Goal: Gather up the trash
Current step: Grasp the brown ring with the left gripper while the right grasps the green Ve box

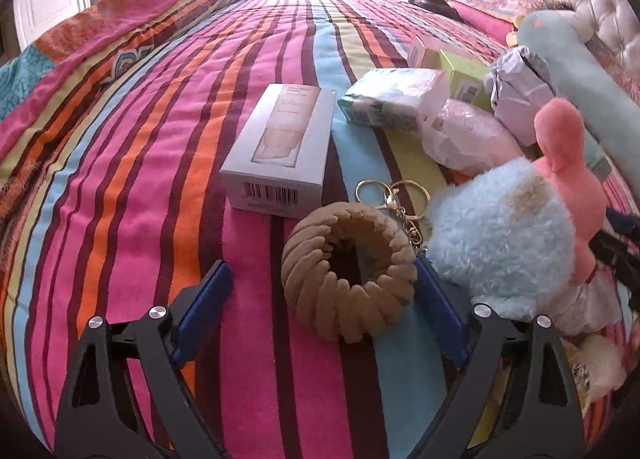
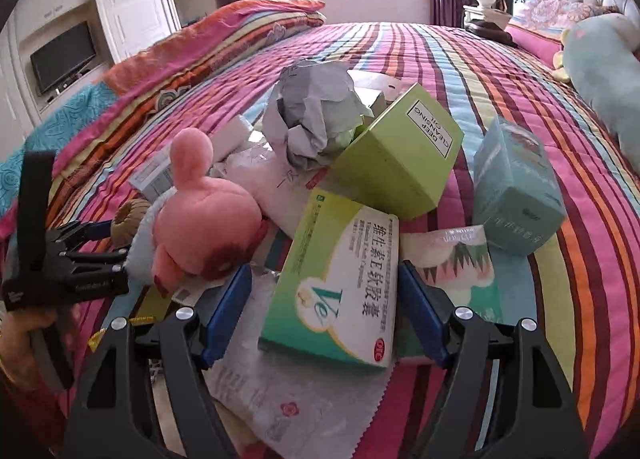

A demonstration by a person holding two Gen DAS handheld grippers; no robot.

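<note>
Bedspread: pink/orange/blue/maroon stripes. Knit ring tan. Plush pink w/ light-blue fuzz. Box white, barcode. Box lime green. Vit box green-white. Crumpled paper grey. Gripper pads blue.

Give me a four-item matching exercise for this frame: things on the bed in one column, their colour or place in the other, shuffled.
Things:
1. ribbed ring
2. crumpled paper ball
3. cleansing oil box
4. vitamin box

Descriptions:
A. lime green, tilted, behind the vitamin box
B. between the right gripper fingers
C. tan, between the left gripper fingers
D. grey-white, on top of the pile

Pairs: 1-C, 2-D, 3-A, 4-B
</note>
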